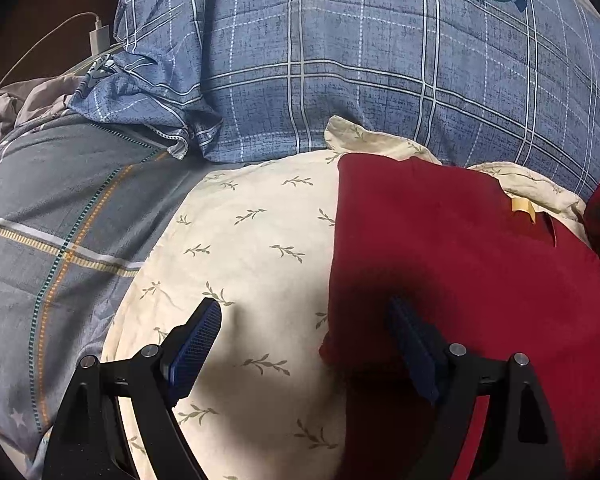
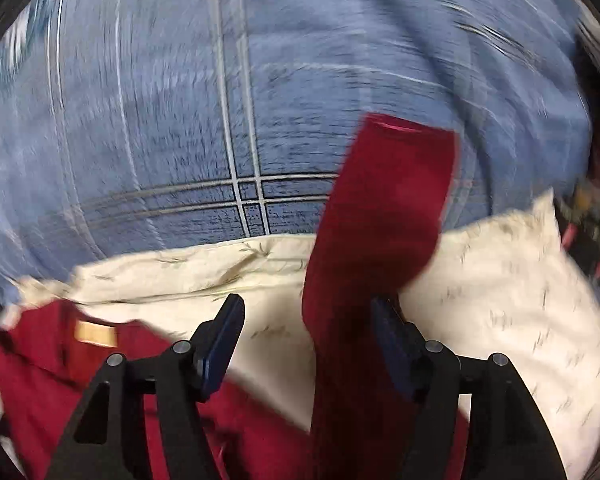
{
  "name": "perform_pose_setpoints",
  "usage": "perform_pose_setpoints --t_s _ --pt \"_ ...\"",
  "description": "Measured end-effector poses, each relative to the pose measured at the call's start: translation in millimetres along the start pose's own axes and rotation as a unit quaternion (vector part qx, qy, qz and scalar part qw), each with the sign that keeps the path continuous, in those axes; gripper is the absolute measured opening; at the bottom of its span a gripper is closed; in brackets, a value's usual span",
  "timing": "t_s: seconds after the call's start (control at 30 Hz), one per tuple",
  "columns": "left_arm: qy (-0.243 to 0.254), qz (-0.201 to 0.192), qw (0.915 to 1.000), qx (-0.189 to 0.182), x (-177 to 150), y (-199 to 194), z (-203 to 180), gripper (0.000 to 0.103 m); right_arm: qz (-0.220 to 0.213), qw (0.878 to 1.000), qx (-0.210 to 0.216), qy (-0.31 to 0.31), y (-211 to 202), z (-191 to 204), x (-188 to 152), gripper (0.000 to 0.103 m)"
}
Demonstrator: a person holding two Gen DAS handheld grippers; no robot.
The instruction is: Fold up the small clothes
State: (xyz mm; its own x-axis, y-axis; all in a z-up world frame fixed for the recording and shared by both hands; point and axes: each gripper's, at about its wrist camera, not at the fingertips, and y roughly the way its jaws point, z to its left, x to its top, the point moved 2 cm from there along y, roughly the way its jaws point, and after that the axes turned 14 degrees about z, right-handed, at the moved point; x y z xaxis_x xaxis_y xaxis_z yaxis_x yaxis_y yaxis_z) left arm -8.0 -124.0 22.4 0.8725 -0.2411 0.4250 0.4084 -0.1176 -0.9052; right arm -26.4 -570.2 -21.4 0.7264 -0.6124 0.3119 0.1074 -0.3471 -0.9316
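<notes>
Both jaws stand open, so the red garment on the cream pillow looks partly folded (a sleeve trails loose at right center of the right view).

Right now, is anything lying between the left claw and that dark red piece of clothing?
Nothing visible. The left gripper hangs open over the edge of the dark red garment, one finger above the cream leaf-print pillow, the other above the red cloth.

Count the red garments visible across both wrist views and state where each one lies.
1. The red garment lies on the cream leaf-print pillow, one sleeve extending toward the blue plaid bedding. Others may be hidden.
</notes>
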Motion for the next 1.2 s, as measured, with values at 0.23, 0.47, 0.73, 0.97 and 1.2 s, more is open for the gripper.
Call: perform_pose_setpoints --t_s 0.23,0.47,0.73,0.97,1.2 --pt "0.006 0.002 1.0000 0.003 3 6 -2 0.085 0.058 0.997 -0.057 0.014 52 -10 23 0.044" --pt "-0.006 -0.006 0.9998 -0.016 4 -7 4 0.084 0.006 0.992 0.120 0.030 -24 -52 -5 0.010" --pt "-0.027 -0.037 0.9971 -0.061 -2 -29 22 0.084 -0.091 0.945 0.284 -0.138 -165 27 -86 0.011" --pt "-0.046 -0.022 0.9923 -0.113 -5 -21 33 0.084 0.015 0.941 0.233 -0.247 -102 134 -170 0.039" --pt "-0.011 -0.046 0.9882 -0.145 -5 -33 18 0.084 -0.017 0.949 0.283 -0.138 -114 56 -185 0.061"
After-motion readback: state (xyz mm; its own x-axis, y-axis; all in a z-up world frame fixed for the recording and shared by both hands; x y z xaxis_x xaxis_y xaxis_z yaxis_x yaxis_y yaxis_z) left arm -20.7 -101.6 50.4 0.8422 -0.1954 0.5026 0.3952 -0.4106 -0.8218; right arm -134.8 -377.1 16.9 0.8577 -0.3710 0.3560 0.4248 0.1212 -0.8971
